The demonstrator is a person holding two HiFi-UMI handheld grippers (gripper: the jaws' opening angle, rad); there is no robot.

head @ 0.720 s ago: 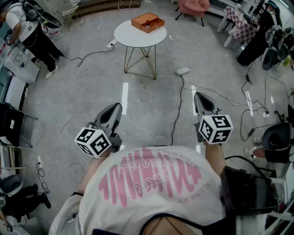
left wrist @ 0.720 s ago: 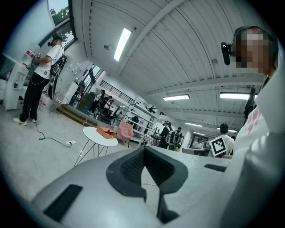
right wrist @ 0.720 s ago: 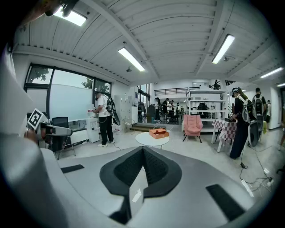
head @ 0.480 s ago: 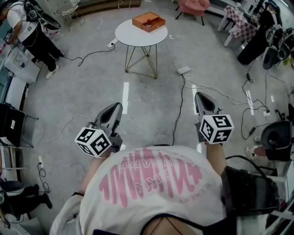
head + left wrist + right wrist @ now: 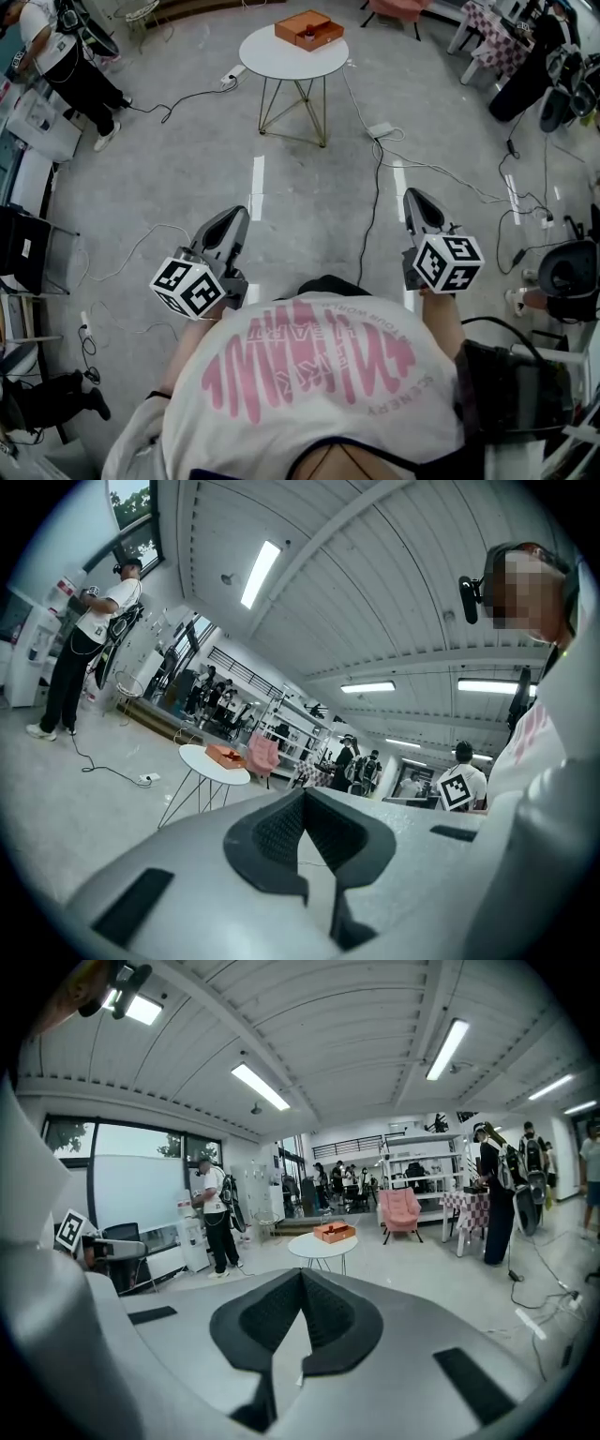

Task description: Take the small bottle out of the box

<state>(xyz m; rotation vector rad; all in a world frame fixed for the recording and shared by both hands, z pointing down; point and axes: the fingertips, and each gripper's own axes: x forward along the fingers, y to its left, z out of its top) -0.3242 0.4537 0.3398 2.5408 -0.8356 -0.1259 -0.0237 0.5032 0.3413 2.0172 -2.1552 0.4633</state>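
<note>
Approach step: your left claw [image 5: 238, 216] and right claw [image 5: 412, 195] pressed together, empty; box [image 5: 308, 29] on table [image 5: 281, 60] well ahead. Walk up, spread one.

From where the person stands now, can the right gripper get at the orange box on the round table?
Probably not. The orange box sits on the round table far across the floor; the right gripper, jaws together, is near the person's body. Only cables lie between; walking closer comes first.
</note>
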